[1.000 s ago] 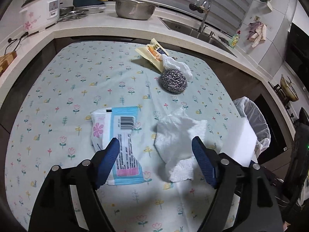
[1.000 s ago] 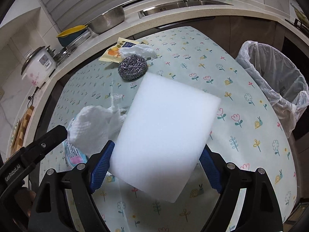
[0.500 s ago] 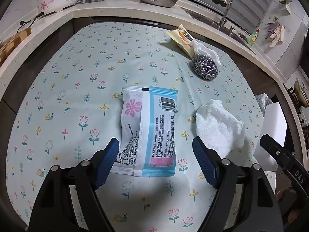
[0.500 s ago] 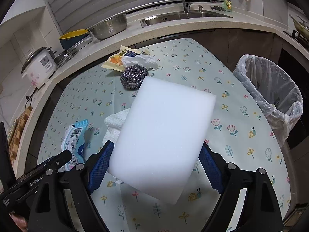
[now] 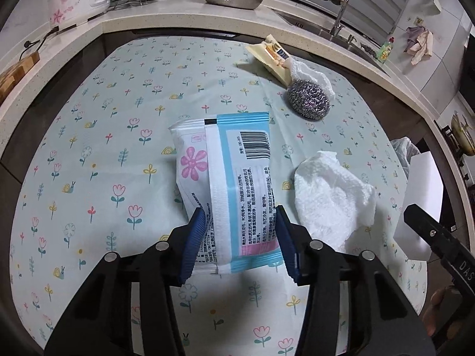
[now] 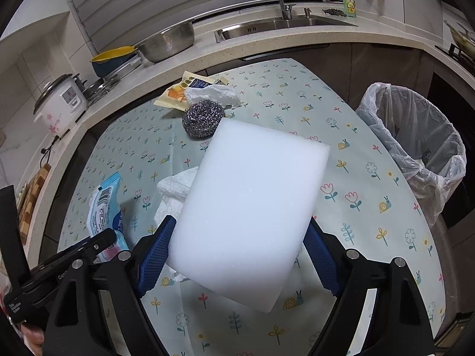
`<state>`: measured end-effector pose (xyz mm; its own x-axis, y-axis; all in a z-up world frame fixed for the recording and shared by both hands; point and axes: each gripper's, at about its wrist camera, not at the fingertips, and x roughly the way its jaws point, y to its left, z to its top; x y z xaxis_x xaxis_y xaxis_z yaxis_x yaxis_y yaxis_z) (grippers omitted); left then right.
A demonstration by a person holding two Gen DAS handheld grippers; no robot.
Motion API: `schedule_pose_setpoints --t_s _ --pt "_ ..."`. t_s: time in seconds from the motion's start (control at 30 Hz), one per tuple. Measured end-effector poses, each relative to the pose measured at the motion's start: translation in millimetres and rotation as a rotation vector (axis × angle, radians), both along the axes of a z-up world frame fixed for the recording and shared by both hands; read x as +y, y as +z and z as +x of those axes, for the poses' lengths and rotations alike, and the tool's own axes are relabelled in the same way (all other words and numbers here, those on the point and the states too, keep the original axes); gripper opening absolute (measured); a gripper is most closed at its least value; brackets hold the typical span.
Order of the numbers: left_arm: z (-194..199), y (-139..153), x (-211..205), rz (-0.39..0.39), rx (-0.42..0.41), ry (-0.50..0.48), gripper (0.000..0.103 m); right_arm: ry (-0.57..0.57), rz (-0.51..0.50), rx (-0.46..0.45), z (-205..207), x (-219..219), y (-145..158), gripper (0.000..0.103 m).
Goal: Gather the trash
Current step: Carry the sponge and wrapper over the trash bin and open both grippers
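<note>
A blue-and-white wet-wipe packet [image 5: 225,160] lies on the flowered tablecloth [image 5: 98,154]. Its near end sits between the pads of my left gripper [image 5: 240,216]. The jaws are closing and both pads touch the packet's sides. A crumpled white paper towel [image 5: 329,198] lies just right of the packet. My right gripper [image 6: 241,225] is shut on a large white sponge block [image 6: 258,190], held above the table. Farther back lie a steel scourer [image 5: 308,101], a yellow wrapper [image 5: 270,53] and a white tissue [image 5: 308,71].
A bin lined with a clear bag [image 6: 415,136] stands off the table's right edge. The counter behind carries a rice cooker [image 6: 59,103], a steel colander [image 6: 169,41] and a sink [image 6: 282,23]. A wooden board [image 5: 14,71] lies at the far left.
My left gripper shifted left from the paper towel to the wipe packet, dropped a little, and its jaws narrowed onto the packet. The right gripper kept holding the sponge.
</note>
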<state>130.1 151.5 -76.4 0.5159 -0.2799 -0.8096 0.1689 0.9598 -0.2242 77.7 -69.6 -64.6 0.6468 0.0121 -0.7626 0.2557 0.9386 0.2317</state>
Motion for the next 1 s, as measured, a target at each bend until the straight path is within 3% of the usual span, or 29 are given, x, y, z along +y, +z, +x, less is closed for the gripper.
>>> schedule_pose_setpoints --t_s 0.23,0.47,1.0 --pt "1.1 35.2 -40.0 -0.019 -0.073 -0.061 0.045 -0.024 0.010 -0.036 -5.0 -20.0 12.4 0.080" --pt "-1.7 56.5 -113.0 -0.022 -0.121 -0.182 0.045 -0.075 0.010 -0.066 -14.2 -59.7 21.5 0.080" --pt "2.2 56.1 -282.6 -0.014 -0.137 -0.436 0.045 -0.334 0.006 -0.100 -35.5 -213.6 16.7 0.080"
